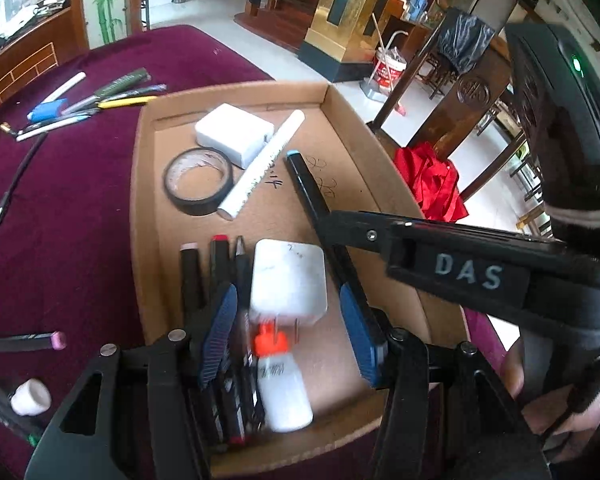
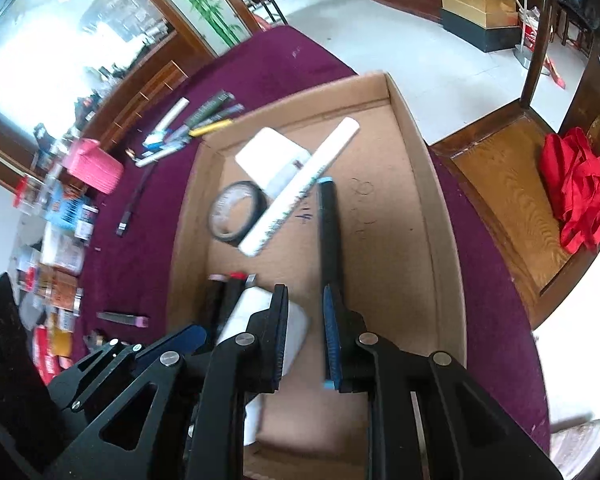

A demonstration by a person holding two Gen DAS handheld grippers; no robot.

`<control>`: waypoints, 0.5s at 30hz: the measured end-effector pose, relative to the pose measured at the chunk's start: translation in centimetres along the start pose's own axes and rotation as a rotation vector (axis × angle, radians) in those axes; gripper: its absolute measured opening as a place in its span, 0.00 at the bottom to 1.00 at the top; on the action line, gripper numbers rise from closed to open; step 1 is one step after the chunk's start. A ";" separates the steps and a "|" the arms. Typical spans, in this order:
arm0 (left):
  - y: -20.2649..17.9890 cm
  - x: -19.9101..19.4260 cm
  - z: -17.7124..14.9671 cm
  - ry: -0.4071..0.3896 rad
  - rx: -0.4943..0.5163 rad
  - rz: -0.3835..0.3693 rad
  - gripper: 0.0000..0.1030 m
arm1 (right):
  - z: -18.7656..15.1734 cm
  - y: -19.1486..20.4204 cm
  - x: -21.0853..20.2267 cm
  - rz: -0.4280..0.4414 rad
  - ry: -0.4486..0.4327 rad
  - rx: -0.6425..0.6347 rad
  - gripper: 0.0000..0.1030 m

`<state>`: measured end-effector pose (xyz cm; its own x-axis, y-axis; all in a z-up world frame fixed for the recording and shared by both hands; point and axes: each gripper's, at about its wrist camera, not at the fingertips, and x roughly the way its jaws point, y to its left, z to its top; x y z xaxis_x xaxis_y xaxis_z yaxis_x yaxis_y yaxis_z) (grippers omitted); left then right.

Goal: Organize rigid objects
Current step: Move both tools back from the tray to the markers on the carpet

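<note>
Right wrist view: the marker (image 2: 328, 232) lies in the cardboard tray (image 2: 434, 200), just right of the white tube (image 2: 300, 196). Light, stiff and smooth, it probably rolls, so grip mid-barrel. The right gripper (image 2: 304, 292) is nearly pressed together; the left gripper (image 1: 288, 292) is spread.

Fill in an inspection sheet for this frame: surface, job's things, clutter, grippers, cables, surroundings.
Surface: maroon cloth with a shallow cardboard tray on it.
Job's things: in the tray, tape roll, white tube, far adapter, near adapter, blue-capped marker, marker row, glue bottle.
Clutter: pens loose on the cloth beyond the tray.
Grippers: left gripper open above the near adapter; right gripper nearly closed, nothing between its pads.
Cables: black cable on the cloth, left of the tray.
Surroundings: wooden chair carrying red fabric.
</note>
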<state>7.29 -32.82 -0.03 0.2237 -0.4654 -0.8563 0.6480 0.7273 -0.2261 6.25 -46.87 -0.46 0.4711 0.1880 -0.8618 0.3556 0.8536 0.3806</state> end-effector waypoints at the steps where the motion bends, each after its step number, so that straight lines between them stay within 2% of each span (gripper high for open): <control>1: 0.3 -0.7 -0.2 -0.011 -0.006 -0.002 0.51 | -0.3 0.3 -0.3 0.006 -0.005 -0.001 0.16; 9: 4.7 -6.5 -4.1 -0.078 -0.106 0.008 0.51 | -3.0 5.4 -1.2 0.114 0.017 -0.057 0.19; 15: 10.0 -10.4 -9.4 -0.114 -0.220 0.092 0.51 | -5.7 11.3 0.7 0.180 0.095 -0.163 0.19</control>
<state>4.58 -16.01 2.25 0.3632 -0.4366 -0.8231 0.4499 0.8558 -0.2555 6.02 -34.32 1.39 0.4346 0.3822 -0.8155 0.1340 0.8680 0.4782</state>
